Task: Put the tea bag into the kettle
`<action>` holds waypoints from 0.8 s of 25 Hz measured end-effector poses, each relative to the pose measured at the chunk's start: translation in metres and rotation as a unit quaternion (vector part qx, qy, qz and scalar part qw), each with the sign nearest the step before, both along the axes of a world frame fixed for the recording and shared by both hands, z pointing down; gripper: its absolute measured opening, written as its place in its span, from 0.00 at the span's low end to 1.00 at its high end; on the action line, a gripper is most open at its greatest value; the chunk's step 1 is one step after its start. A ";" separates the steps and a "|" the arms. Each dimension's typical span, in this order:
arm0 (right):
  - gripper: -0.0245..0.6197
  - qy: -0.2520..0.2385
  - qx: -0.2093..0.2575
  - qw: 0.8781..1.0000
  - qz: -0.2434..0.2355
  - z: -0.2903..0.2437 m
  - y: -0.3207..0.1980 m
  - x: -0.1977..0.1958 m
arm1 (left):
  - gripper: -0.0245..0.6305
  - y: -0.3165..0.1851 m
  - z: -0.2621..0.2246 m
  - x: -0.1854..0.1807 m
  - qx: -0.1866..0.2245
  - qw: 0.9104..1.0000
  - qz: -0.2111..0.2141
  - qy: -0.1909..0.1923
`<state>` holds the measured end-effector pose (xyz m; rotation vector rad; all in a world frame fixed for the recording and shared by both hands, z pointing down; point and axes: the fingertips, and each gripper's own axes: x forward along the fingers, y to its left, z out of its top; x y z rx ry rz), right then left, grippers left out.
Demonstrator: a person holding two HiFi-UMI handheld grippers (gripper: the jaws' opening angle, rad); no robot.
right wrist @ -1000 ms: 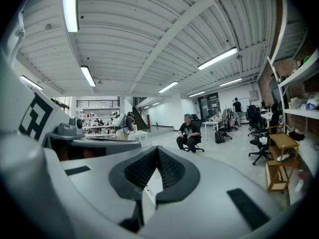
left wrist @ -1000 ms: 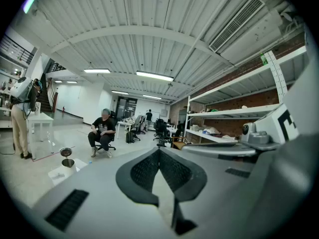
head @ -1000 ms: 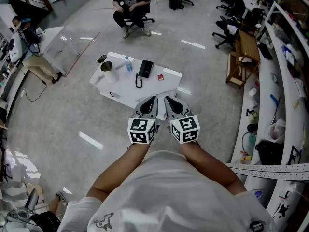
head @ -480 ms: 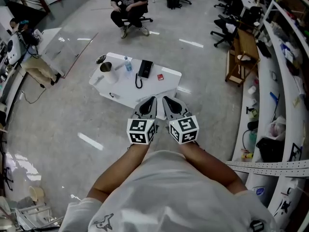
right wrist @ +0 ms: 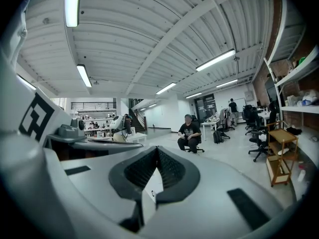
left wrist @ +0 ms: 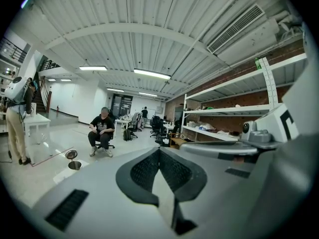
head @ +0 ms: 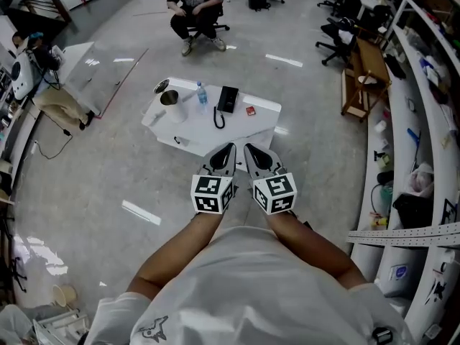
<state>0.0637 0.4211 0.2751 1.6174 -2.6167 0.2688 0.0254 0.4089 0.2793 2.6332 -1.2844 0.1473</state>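
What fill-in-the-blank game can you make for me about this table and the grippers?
The kettle stands on a ___ table.
The tea bag on that table is ___.
The fingers of the left gripper and the right gripper are ___.
Missing words: white; red; shut.

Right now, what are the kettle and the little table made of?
The kettle is probably bare metal: it looks silvery with a pale sheen. The table looks like smooth white plastic or painted board. Its flat top is evenly bright, so I can't tell which.
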 end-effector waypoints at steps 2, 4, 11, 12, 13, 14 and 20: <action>0.05 -0.004 0.000 1.000 0.007 0.001 0.001 -0.016 | 0.04 0.001 0.002 -0.017 -0.002 1.000 0.003 -0.004; 0.05 -0.006 0.000 1.000 0.013 0.002 0.001 -0.027 | 0.04 0.001 0.004 -0.029 -0.003 1.000 0.005 -0.007; 0.05 -0.007 -0.009 1.000 0.028 0.007 -0.002 -0.035 | 0.04 -0.004 0.010 -0.040 -0.007 1.000 0.014 -0.004; 0.05 -0.007 -0.011 0.999 0.029 0.009 -0.003 -0.035 | 0.04 -0.005 0.011 -0.040 -0.009 1.000 0.013 -0.002; 0.05 -0.007 -0.012 0.999 0.030 0.010 -0.005 -0.034 | 0.04 -0.006 0.012 -0.040 -0.010 1.000 0.013 0.001; 0.05 -0.007 -0.012 0.999 0.029 0.010 -0.007 -0.034 | 0.04 -0.008 0.012 -0.040 -0.010 1.000 0.011 0.002; 0.05 -0.004 -0.009 1.000 0.008 0.008 -0.036 -0.040 | 0.04 -0.031 0.009 -0.044 -0.004 1.000 -0.005 0.003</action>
